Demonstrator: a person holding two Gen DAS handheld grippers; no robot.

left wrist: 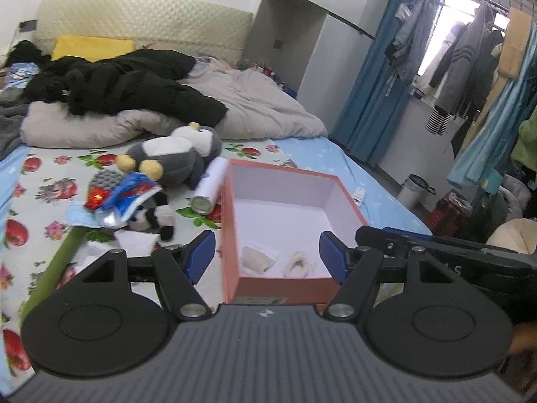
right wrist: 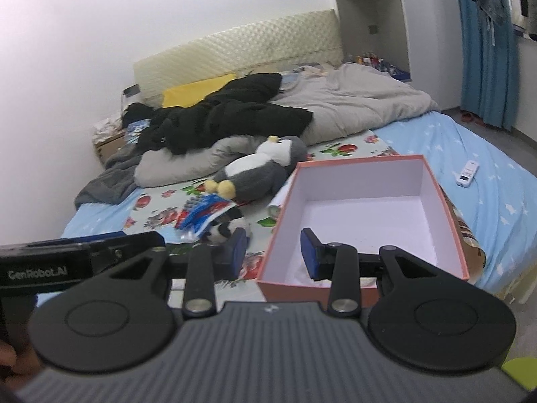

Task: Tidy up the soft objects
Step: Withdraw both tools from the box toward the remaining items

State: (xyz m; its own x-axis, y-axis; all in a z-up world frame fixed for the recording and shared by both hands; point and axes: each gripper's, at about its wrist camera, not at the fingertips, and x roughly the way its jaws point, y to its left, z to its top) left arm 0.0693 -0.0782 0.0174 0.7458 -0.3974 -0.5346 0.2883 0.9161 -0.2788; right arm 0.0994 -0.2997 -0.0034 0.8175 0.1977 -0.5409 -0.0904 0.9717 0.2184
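Observation:
An orange box (left wrist: 230, 228) with a white inside lies open on the bed, and two small pale soft items (left wrist: 258, 258) rest at its near end. Left of it lie a grey-and-white penguin plush (left wrist: 178, 154), a small panda plush (left wrist: 154, 216) and a blue-red packet (left wrist: 127, 198). My left gripper (left wrist: 266, 257) hovers open over the box's near end with nothing between its blue pads. My right gripper (right wrist: 274, 253) hangs open and empty above the box's (right wrist: 362, 178) near left corner. The penguin (right wrist: 261, 168) lies beyond it.
A white cylinder (left wrist: 209, 184) lies against the box's left side and a green pole (left wrist: 57, 265) runs along the near left. A grey duvet (left wrist: 261, 100) with a black garment (left wrist: 134, 84) covers the far bed. A white remote (right wrist: 468, 173) lies right of the box.

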